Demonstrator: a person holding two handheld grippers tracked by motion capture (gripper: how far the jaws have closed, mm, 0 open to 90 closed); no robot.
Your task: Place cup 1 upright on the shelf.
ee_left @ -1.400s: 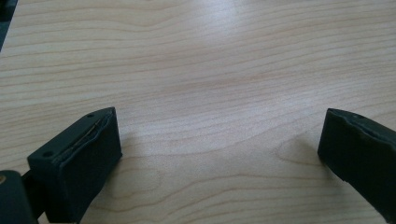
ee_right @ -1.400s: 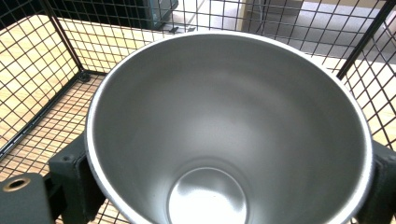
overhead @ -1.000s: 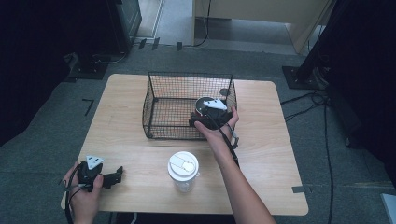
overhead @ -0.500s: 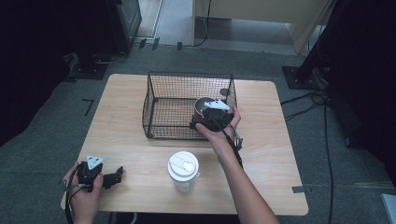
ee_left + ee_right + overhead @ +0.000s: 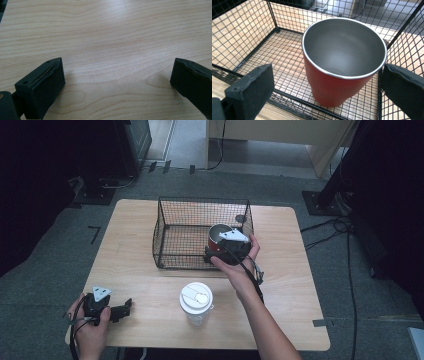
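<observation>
A red cup [image 5: 337, 85] with a steel inside stands upright in the front right corner of a black wire basket [image 5: 249, 30]. My right gripper [image 5: 328, 68] is open, one jaw on each side of the cup and neither touching it. From the high view the cup [image 5: 216, 235] shows just beyond the right gripper [image 5: 225, 248], which hangs over the front wall of the basket [image 5: 175, 232]. Near the table's front left corner my left gripper [image 5: 120, 309] rests open. Bare wood lies between the jaws of the left gripper [image 5: 117, 67].
A clear cup with a white lid [image 5: 196, 299] stands on the wooden table [image 5: 300, 285], in front of the basket and just left of the right forearm. Cables trail from both grippers. Grey floor surrounds the table.
The right gripper has drawn back slightly toward the person, and more of the red cup's rim shows beyond it. The left gripper has stayed put.
</observation>
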